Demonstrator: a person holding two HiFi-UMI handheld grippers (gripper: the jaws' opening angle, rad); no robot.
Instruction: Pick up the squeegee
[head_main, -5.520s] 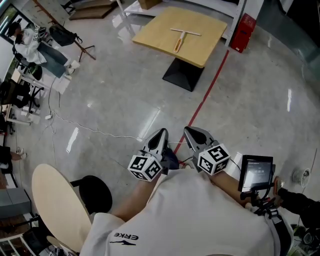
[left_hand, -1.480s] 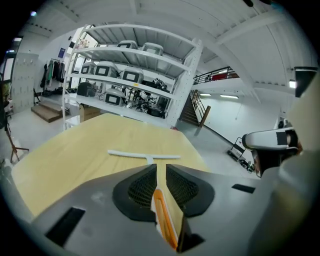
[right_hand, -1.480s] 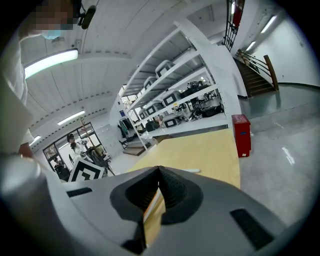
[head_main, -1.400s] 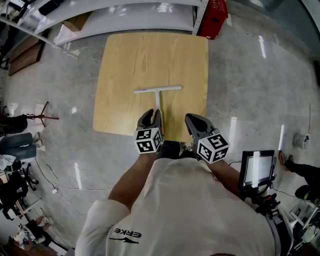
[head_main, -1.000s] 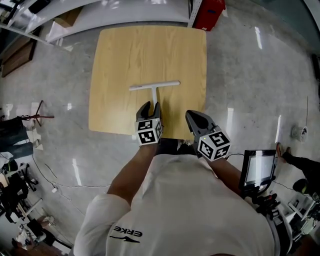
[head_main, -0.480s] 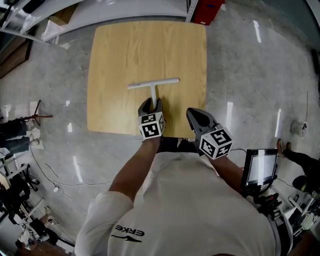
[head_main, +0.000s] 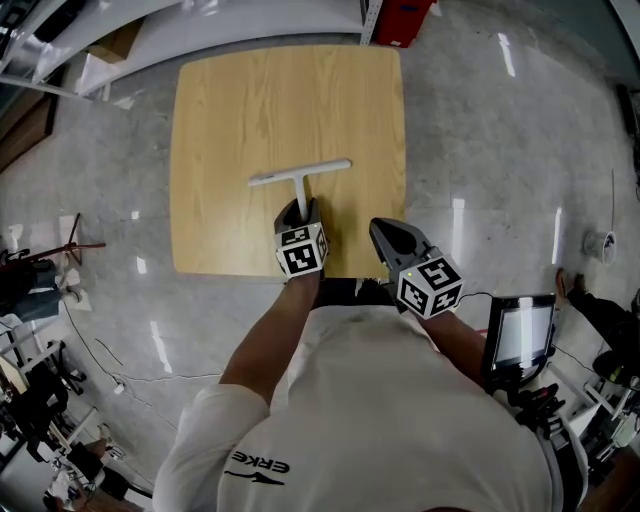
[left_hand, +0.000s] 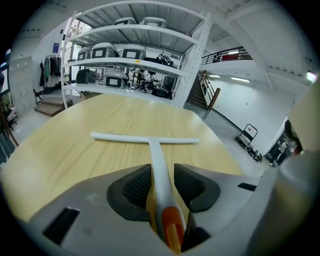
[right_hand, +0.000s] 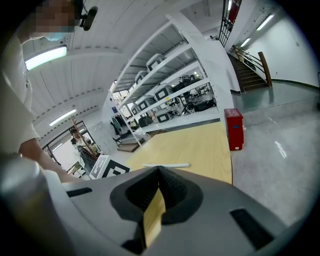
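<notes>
A white T-shaped squeegee (head_main: 300, 174) with an orange handle end lies on the square wooden table (head_main: 230, 100), its blade across the far side and its handle pointing toward me. My left gripper (head_main: 298, 206) is lowered over the handle. In the left gripper view the squeegee's handle (left_hand: 156, 165) runs between the left gripper's (left_hand: 162, 172) open jaws, with the pads close on both sides and the orange end at the bottom. My right gripper (head_main: 382, 232) hangs at the table's near edge, shut and empty. In the right gripper view the squeegee's blade (right_hand: 166, 165) shows just beyond the right gripper (right_hand: 159, 170).
A red box (head_main: 400, 12) stands on the floor past the table's far right corner. White shelving (left_hand: 135, 55) with equipment lines the far side. A small screen on a stand (head_main: 518, 335) is at my right. Polished grey floor surrounds the table.
My left gripper has moved forward and sunk onto the squeegee's handle, so the handle now lies between its jaws. The right gripper has stayed in place.
</notes>
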